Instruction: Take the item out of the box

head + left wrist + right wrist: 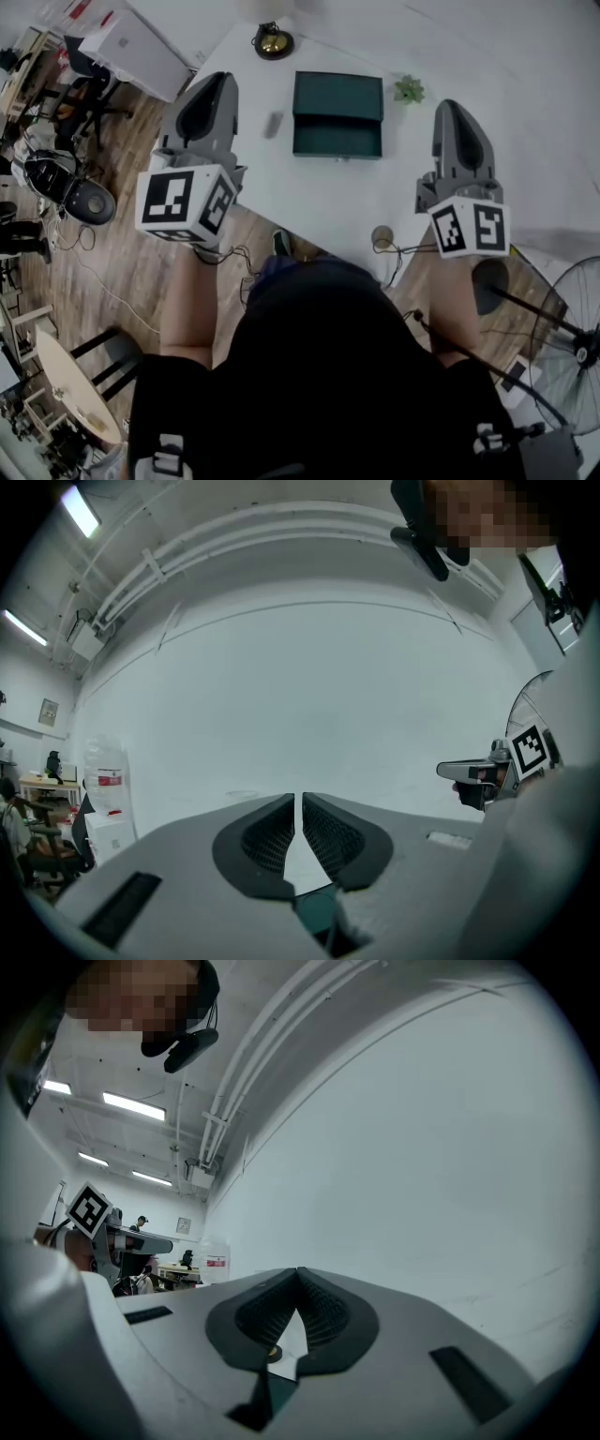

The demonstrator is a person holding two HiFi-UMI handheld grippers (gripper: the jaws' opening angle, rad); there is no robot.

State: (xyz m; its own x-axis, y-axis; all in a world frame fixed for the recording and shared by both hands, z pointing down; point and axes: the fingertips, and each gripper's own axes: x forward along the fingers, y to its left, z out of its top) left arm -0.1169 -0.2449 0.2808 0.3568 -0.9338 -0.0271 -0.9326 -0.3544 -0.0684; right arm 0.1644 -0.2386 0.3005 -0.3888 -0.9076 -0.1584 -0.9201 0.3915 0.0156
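Green box (337,114) sits mid-tabletop toward the far edge, apparently closed. Item not visible; can't tell if the small grey piece (274,123) just left of it is it. Left gripper (300,810) and right gripper (298,1283) are clenched and empty, over the near edge. Fits item inside or already out.

Box (337,114) dark green; table (309,199) white; floor (122,258) brown wood-grain; plant (409,90) green; round ornament (273,41) gold.

Left tool (299,803), right tool (298,1277): both closed.
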